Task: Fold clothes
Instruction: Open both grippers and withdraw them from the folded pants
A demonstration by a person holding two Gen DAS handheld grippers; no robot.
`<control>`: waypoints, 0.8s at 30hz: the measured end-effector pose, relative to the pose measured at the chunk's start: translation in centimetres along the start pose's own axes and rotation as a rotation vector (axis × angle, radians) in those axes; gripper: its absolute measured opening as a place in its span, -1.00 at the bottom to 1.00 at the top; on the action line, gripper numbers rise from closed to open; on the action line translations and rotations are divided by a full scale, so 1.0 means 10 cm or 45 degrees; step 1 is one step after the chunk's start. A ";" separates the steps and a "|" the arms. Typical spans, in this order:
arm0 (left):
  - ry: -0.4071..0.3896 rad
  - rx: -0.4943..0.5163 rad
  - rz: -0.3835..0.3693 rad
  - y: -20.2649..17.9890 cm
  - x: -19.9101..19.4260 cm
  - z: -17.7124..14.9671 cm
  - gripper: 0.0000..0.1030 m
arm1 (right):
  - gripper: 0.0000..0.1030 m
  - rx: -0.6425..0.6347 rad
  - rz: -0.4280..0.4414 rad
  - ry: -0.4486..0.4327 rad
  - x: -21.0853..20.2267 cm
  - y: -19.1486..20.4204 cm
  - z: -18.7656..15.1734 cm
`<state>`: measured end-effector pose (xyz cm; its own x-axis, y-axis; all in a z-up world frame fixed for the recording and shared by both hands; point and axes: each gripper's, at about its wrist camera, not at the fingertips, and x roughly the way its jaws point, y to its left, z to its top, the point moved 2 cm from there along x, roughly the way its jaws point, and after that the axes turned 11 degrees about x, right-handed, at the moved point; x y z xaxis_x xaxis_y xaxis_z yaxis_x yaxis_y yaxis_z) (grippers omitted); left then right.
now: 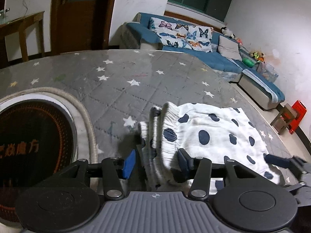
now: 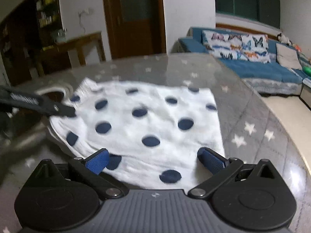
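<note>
Left wrist view puts my left tool (image 1: 155,161) at the gathered elastic waistband of the polka-dot garment (image 1: 211,134). Its blue pads (image 1: 129,163) stand apart on either side of the bunched band, which rises between them; I judge the jaws spread, not yet pinching. The garment lies on the glass-topped bench (image 1: 108,81), well right of the round inset burner (image 1: 37,145). I read this placement as readying a grip on the waist end, so that end can be carried over the rest.

Right wrist view, somewhat blurred, shows my right tool (image 2: 155,161) low over the opposite edge, jaws wide with cloth lying flat between and beneath them, holding nothing. This view gives what the left one cannot: the whole spread of the cloth, roughly squared, perhaps already doubled. Whether this is a folded piece being neatened or one awaiting another fold, I cannot settle. Only the left view shows the waistband's ribbing and the burner plainly.
</note>
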<state>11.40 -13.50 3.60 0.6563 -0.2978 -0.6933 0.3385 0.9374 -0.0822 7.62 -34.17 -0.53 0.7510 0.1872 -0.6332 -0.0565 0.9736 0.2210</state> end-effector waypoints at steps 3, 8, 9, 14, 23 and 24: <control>-0.021 0.010 0.002 -0.02 -0.09 -0.04 0.13 | 1.00 -0.039 -0.017 -0.013 -0.03 0.03 -0.02; -0.060 0.027 0.007 -0.06 -0.27 -0.11 0.42 | 1.00 -0.039 -0.019 -0.063 -0.16 0.09 -0.01; -0.068 0.031 0.009 -0.07 -0.30 -0.13 0.48 | 1.00 -0.033 -0.019 -0.071 -0.19 0.10 -0.02; -0.113 0.052 0.016 -0.11 -0.47 -0.22 0.69 | 1.00 0.005 -0.021 -0.108 -0.33 0.17 -0.11; -0.188 0.086 0.014 -0.20 -0.76 -0.39 1.00 | 1.00 0.042 -0.049 -0.148 -0.55 0.29 -0.29; -0.192 0.086 0.012 -0.21 -0.78 -0.41 1.00 | 1.00 0.042 -0.054 -0.152 -0.56 0.30 -0.31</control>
<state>2.84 -12.40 6.23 0.7514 -0.3177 -0.5783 0.3733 0.9274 -0.0244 1.22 -31.93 1.40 0.8254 0.1274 -0.5500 -0.0031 0.9752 0.2213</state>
